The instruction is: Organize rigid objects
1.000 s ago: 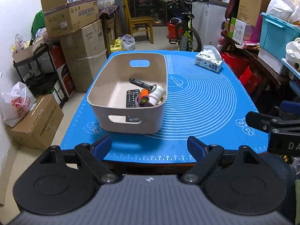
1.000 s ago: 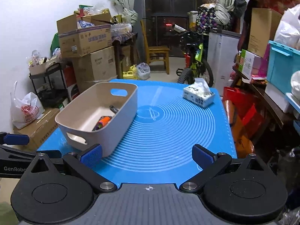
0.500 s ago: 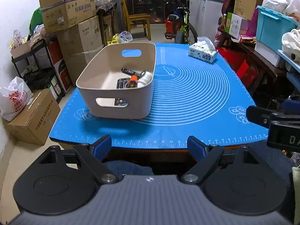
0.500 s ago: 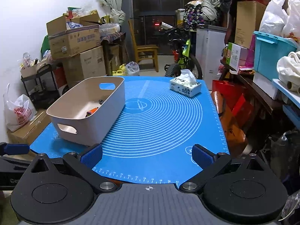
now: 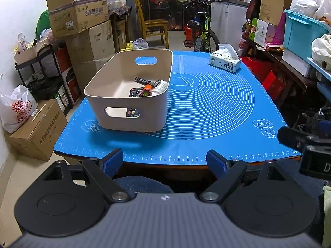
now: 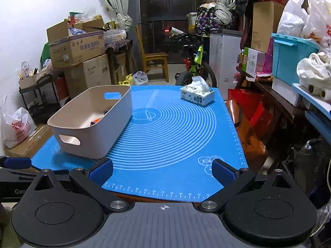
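A beige bin (image 5: 132, 111) stands on the left half of the blue mat (image 5: 206, 107). In it lie a black remote (image 5: 135, 92), a black marker (image 5: 144, 81), an orange tool (image 5: 146, 88) and a white bottle (image 5: 160, 86). The bin also shows in the right wrist view (image 6: 93, 132). My left gripper (image 5: 164, 162) is open and empty, held off the table's near edge. My right gripper (image 6: 162, 170) is open and empty over the mat's near edge. The right gripper also shows at the right edge of the left wrist view (image 5: 306, 144).
A tissue box (image 5: 224, 61) sits at the mat's far right corner. Cardboard boxes (image 5: 78, 18) and a black rack (image 5: 37, 70) stand to the left. A bicycle (image 5: 198, 33) and chair (image 5: 153, 26) are behind the table. Cluttered shelves (image 6: 293, 62) line the right.
Both grippers have drawn back from the table, so the bin and mat look farther away. Both stay open and empty. The bin's contents have not moved.
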The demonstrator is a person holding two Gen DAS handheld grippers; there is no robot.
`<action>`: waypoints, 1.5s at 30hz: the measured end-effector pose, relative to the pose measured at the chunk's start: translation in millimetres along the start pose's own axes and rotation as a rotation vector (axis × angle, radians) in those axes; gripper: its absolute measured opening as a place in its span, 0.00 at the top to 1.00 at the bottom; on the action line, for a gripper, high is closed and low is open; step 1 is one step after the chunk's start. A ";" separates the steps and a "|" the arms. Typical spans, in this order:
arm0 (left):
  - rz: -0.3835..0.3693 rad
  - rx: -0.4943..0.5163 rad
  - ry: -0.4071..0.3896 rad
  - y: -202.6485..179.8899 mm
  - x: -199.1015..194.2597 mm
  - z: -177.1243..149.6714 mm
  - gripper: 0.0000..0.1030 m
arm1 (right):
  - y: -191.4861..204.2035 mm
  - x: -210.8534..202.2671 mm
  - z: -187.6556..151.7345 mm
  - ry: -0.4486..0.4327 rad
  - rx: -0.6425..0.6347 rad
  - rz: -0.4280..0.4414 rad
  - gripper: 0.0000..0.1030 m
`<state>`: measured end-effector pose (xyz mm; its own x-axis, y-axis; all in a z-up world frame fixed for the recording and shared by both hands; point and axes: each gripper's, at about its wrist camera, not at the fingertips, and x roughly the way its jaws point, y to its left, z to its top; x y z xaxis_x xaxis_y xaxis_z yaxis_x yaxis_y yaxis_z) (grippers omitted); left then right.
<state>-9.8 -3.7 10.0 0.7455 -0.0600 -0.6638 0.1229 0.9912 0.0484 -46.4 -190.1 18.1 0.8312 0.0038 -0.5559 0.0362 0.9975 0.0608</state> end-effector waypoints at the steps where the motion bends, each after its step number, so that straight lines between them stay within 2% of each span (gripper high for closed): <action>1: 0.000 0.003 -0.002 -0.6 0.4 -0.4 0.15 | -0.5 0.3 -1.1 0.002 0.006 -0.001 0.02; 17: 0.001 0.021 -0.006 -5.6 5.1 -2.6 0.15 | -8.2 5.6 -7.3 0.011 0.041 -0.017 0.02; 45: -0.001 0.027 -0.007 -7.9 7.1 -2.8 0.15 | -8.4 7.1 -9.1 0.010 0.030 -0.023 0.02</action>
<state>-7.4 -11.7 2.9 0.7497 -0.0614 -0.6590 0.1408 0.9877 0.0681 -45.9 -197.9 6.1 0.8243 -0.0181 -0.5658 0.0721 0.9947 0.0732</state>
